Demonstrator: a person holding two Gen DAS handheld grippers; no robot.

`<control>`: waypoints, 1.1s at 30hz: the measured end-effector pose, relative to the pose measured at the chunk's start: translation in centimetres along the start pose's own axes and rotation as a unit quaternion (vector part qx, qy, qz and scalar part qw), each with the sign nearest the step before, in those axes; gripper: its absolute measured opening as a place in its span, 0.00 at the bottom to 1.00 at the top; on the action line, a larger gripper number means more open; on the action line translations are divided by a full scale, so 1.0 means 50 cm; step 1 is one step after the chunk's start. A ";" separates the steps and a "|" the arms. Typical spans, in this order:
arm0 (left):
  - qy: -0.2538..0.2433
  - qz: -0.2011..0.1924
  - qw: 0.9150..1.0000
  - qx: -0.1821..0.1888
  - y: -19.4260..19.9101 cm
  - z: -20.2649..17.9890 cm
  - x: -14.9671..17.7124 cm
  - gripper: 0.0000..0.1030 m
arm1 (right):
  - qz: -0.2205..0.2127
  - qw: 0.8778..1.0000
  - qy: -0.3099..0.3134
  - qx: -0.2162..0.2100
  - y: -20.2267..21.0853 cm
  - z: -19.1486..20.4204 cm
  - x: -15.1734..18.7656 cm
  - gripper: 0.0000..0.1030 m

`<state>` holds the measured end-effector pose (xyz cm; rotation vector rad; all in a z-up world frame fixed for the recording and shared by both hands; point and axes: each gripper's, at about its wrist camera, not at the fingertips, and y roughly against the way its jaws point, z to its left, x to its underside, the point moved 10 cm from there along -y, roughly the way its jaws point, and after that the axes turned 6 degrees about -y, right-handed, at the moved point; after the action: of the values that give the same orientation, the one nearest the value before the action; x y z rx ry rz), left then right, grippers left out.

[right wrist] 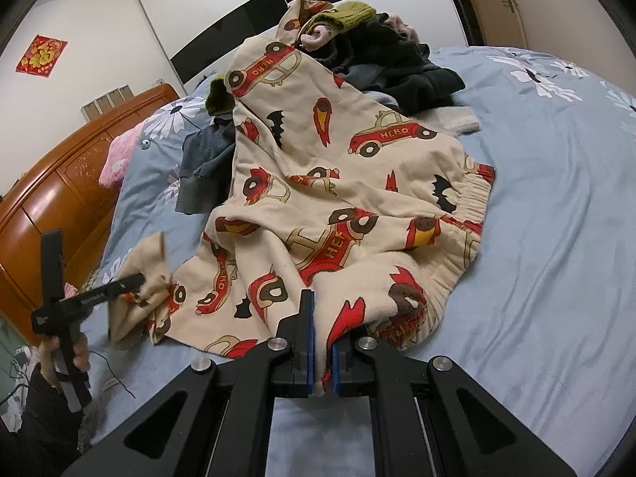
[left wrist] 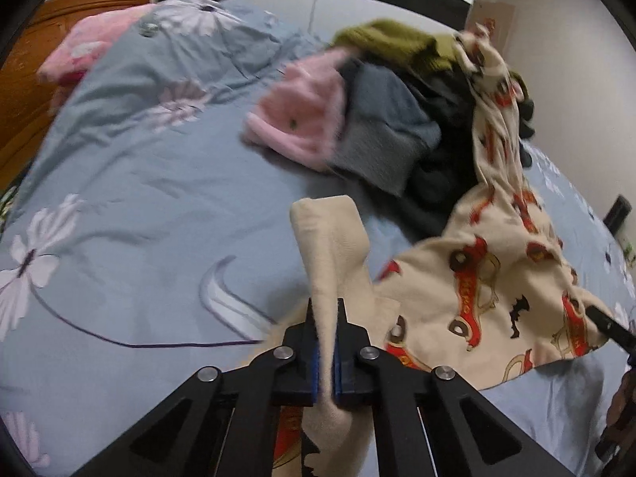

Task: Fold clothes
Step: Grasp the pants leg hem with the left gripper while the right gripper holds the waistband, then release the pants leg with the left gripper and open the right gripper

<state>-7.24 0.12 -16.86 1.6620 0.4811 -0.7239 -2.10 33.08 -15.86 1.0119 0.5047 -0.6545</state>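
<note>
The left gripper (left wrist: pixel 326 310) has its fingers clamped on a plain cream fold of the car-print pyjamas (right wrist: pixel 338 183); the right gripper (right wrist: pixel 322 318) pinches their near edge. They lie spread on the bed (right wrist: pixel 556 198), their far end draped over the clothes pile (left wrist: pixel 397 119).

The cream fleece garment printed with red cars (right wrist: pixel 342 183) also carries black bat shapes, red flames and gold "HERO" lettering. The blue-grey bed cover (right wrist: pixel 556 206) shows white flowers with dark centres and thin purple stems. In the clothes pile sit an olive-green knitted piece (left wrist: pixel 393 41), a fluffy pink garment (left wrist: pixel 302 119), a slate-grey top (left wrist: pixel 381 127) and black clothing (right wrist: pixel 413 75). The wooden headboard (right wrist: pixel 59 183) is glossy orange-brown.
</note>
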 end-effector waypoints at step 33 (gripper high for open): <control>-0.028 0.001 0.978 -0.208 0.337 0.404 0.277 0.72 | 0.063 0.990 -0.096 0.078 0.199 -0.057 0.281 0.25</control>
<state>9.92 -24.17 -16.48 1.2475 0.5501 -0.6175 14.57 35.63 -20.36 1.1057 0.2201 -0.6781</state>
